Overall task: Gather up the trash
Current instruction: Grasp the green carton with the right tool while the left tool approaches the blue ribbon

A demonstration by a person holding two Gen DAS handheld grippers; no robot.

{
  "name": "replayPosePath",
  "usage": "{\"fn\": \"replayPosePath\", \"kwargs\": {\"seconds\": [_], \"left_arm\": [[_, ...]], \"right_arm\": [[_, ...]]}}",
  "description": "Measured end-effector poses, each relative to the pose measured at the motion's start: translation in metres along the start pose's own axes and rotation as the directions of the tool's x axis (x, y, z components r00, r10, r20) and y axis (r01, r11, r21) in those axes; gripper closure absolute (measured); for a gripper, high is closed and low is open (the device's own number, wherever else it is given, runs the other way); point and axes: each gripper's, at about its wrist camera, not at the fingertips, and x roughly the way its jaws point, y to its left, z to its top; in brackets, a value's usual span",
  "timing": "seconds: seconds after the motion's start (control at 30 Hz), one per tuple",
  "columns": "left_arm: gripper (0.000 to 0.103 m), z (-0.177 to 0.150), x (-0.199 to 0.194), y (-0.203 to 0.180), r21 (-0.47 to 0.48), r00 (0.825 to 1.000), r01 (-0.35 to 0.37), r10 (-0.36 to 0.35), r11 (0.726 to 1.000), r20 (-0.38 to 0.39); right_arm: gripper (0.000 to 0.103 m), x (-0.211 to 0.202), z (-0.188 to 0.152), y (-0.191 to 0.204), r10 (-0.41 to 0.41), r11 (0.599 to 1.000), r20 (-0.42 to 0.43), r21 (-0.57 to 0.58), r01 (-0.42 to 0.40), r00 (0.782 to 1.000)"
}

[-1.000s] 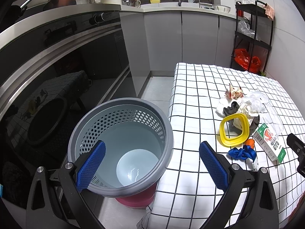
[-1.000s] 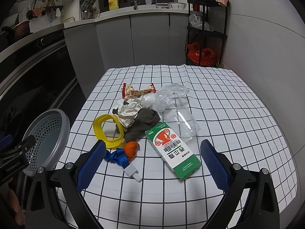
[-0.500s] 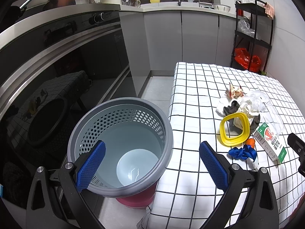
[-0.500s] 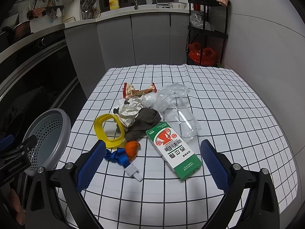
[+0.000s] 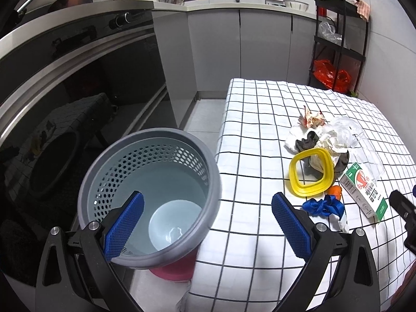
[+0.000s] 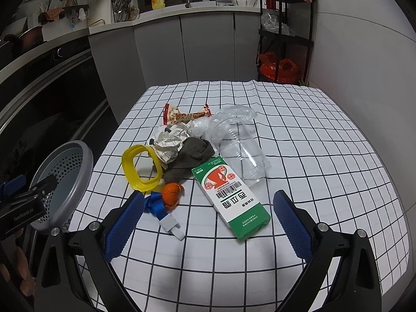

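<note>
A heap of trash lies on the checkered tablecloth, with a grey perforated bin standing off the table's left edge, its rim just beside the cloth. The left gripper hangs above the bin's near rim with its blue pads spread wide and nothing between them. The right gripper hovers over the near part of the table, likewise spread and holding nothing.

Nearest the right gripper lies a green-and-white carton, flat on the cloth, its long axis running from far-left to near-right. Just to its right a clear plastic cup lies on its side, mouth pointing far and base near, touching crumpled clear plastic behind it. Left of the carton sit an orange peel, a blue ribbon and a small grey clip, close together. A yellow ring leans against a dark cloth and crumpled paper. Farthest lies a red snack wrapper, stretched left to right.

A black shelf rack stands beyond the table's far right corner.
</note>
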Motion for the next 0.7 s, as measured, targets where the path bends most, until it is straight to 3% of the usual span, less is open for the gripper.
{"fn": "replayPosePath", "kwargs": {"seconds": [0.2,0.53,0.7], "left_arm": [[0.007,-0.001,0.006,-0.013,0.010,1.000,0.022,-0.022,1.000,-0.009],[0.007,-0.013,0.019,-0.042,0.060,0.998,0.051,-0.048,0.997,-0.052],[0.007,-0.017,0.023,-0.051,0.068,0.995,0.077,-0.072,0.995,-0.070]], "right_arm": [[0.008,0.008,-0.007,-0.011,-0.012,1.000,-0.020,-0.024,0.012,1.000],[0.008,0.040,-0.009,-0.028,0.036,0.999,-0.106,0.011,-0.035,0.994],[0.008,0.056,-0.007,-0.033,0.011,1.000,-0.139,-0.004,-0.012,0.990]]}}
